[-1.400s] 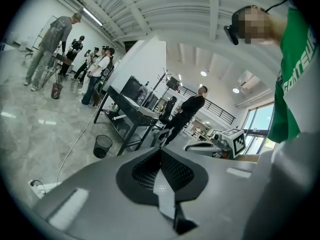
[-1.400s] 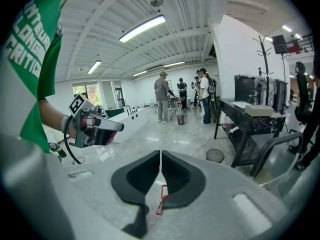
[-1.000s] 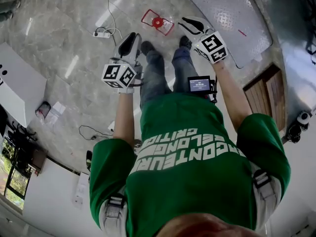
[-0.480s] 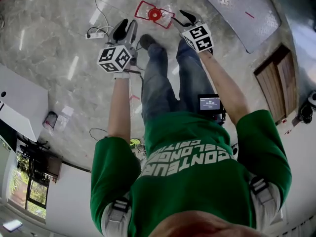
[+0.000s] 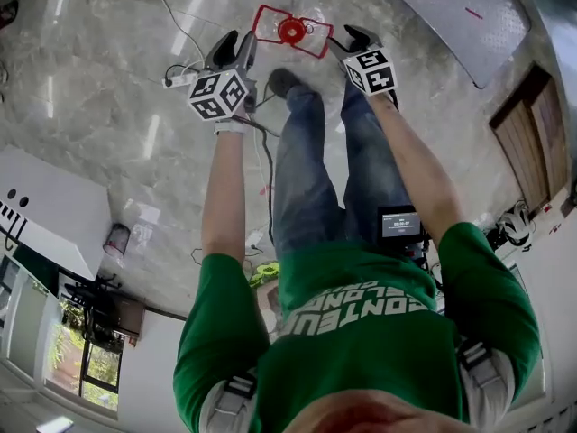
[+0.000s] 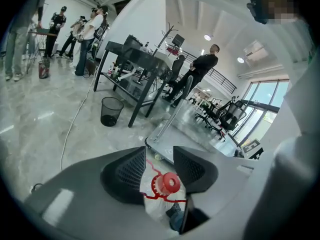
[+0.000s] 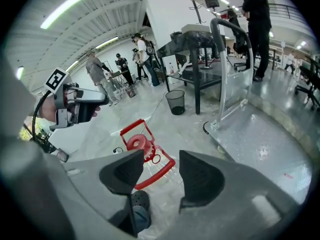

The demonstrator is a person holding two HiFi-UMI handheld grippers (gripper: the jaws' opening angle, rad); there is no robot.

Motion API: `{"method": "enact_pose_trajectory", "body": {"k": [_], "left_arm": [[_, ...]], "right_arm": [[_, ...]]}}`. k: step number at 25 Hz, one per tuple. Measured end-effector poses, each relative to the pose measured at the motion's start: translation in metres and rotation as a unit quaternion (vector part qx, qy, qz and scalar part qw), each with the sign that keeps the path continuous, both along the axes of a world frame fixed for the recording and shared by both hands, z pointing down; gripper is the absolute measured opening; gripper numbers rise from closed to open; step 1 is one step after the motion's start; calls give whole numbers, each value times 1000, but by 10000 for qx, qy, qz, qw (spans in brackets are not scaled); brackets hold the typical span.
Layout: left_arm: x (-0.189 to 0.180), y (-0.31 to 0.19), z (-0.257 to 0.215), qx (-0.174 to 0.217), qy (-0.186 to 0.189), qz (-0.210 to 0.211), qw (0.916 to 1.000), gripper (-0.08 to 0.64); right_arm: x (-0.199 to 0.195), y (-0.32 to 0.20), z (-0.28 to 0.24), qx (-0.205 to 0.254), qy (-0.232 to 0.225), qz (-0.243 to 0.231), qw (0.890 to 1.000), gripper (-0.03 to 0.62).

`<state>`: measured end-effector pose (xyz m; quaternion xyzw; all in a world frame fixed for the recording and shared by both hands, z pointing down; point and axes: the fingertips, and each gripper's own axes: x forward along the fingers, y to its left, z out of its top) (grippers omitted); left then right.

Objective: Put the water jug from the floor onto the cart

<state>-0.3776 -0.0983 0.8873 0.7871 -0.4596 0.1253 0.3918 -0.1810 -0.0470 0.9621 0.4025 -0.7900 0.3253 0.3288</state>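
Note:
The water jug [image 5: 290, 31] is clear, with a red cap and a red carry frame, and stands on the marble floor just beyond the person's shoes [image 5: 284, 81]. My left gripper [image 5: 233, 50] hangs low at the jug's left and my right gripper [image 5: 352, 39] at its right, both apart from it. Both pairs of jaws have just been opening and hold nothing. The left gripper [image 6: 160, 159] frames the red cap [image 6: 170, 183] in its gap. The right gripper [image 7: 161, 159] looks at the jug [image 7: 136, 143] and its red frame. The metal cart [image 5: 451, 7] lies to the right.
The cart's platform [image 7: 260, 139] has an upright push bar [image 7: 225, 34]. A power strip [image 5: 180, 79] with a cable lies on the floor left of the jug. Beyond it stand a black bin [image 6: 111, 111], dark tables [image 6: 135, 59] and several people.
Both grippers have sunk toward the floor and closed in on the jug from either side. Their jaws stand wider apart than before. The person has bent further forward.

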Motion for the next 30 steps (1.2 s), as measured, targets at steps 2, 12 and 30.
{"method": "enact_pose_trajectory", "body": {"k": [2, 12, 30], "left_arm": [[2, -3, 23, -122, -58, 92, 9999, 195], [12, -6, 115, -739, -366, 651, 9945, 221], [29, 6, 146, -1028, -658, 1343, 9834, 49]], "right_arm": [[0, 5, 16, -127, -45, 178, 9997, 204], [-20, 22, 67, -597, -289, 881, 9939, 210], [-18, 15, 74, -794, -1001, 1892, 9736, 80]]}}
